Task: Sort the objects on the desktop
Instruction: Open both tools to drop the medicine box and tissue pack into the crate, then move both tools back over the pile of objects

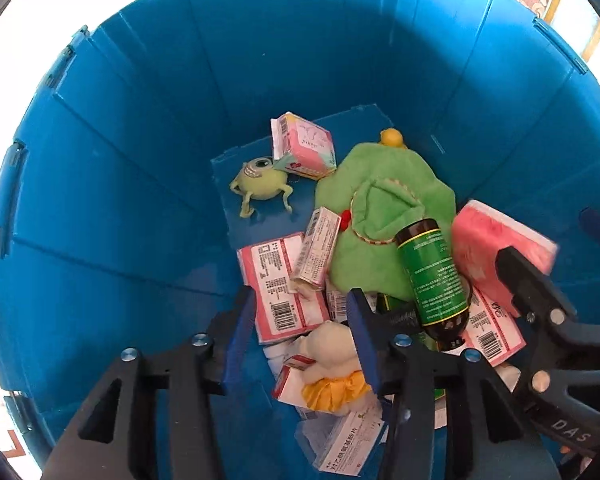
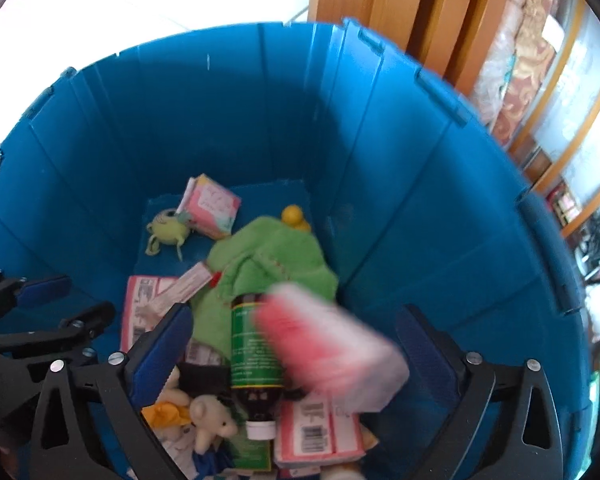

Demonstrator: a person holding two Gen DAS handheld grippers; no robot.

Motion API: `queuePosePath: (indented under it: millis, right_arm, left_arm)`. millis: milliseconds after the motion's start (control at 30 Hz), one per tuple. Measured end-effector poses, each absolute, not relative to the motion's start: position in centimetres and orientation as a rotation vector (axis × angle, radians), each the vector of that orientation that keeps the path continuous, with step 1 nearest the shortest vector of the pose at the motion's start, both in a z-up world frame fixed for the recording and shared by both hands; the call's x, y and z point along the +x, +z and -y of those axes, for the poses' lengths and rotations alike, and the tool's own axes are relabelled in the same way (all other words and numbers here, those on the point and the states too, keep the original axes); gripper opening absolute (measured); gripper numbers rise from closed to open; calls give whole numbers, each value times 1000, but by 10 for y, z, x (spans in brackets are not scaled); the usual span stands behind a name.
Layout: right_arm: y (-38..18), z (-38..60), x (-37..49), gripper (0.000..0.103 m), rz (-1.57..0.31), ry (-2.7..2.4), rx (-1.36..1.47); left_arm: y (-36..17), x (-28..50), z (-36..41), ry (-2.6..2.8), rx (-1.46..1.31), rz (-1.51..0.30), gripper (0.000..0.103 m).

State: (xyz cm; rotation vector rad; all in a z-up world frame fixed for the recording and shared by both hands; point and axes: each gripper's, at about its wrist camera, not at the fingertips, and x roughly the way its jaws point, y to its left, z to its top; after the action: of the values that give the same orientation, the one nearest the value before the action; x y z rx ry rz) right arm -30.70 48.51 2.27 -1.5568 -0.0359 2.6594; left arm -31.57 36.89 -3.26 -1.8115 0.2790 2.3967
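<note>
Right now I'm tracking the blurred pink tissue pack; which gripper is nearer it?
Right. The right gripper is open around the pink pack; the left gripper hovers beside it, over the white plush.

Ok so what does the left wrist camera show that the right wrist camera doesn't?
Only the left wrist view shows the boxed tablets lying at the near edge of the pile, and the print on the pink tissue pack reads sharply there.

Only the right wrist view shows the wooden furniture and stacked bedding outside the bin, plus the bottle's white cap.

Both show the blue bin, green plush, one-eyed monster toy, brown bottle, and a blurred pink pack between the open right gripper fingers.
</note>
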Motion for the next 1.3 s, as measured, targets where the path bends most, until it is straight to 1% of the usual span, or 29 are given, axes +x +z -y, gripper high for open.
queuePosePath:
  millis: [300, 367, 467, 533, 633, 733, 767, 800, 900, 1100, 1300]
  right_arm:
    - [8, -485, -303, 103, 61, 2621, -1643]
    - [6, -485, -301, 103, 52, 2627, -1658]
    - [11, -486, -298, 103, 22, 2679, -1641]
    - [23, -485, -293, 103, 2, 2735, -1581]
    - [39, -481, -285, 103, -28, 2798, -1524]
    - [60, -471, -273, 103, -64, 2864, -1482]
    - [70, -465, -266, 103, -67, 2904, -1445]
    - [79, -460, -260, 103, -68, 2933, -1413]
    - [106, -441, -234, 103, -99, 3032, -1297]
    - [147, -391, -177, 103, -141, 3189, -1093]
    - [170, -323, -136, 103, -195, 3303, -942]
  left_arm:
    - [-31, -312, -365, 2391, -1818, -238, 46]
    - [-22, -306, -362, 2399, -1802, -224, 46]
    - [-2, -295, -350, 2388, -1743, -169, 46]
    - [21, -285, -339, 2380, -1677, -135, 46]
    - [66, -264, -315, 2430, -1501, -118, 46]
    - [105, -235, -281, 2513, -1324, -134, 47]
    - [114, -226, -270, 2535, -1282, -134, 52]
    - [120, -215, -255, 2558, -1234, -123, 60]
    - [130, -187, -207, 2669, -1106, -82, 72]
    - [112, -153, -98, 2869, -990, -9, 72]
    - [75, -126, 15, 3017, -987, 49, 72]
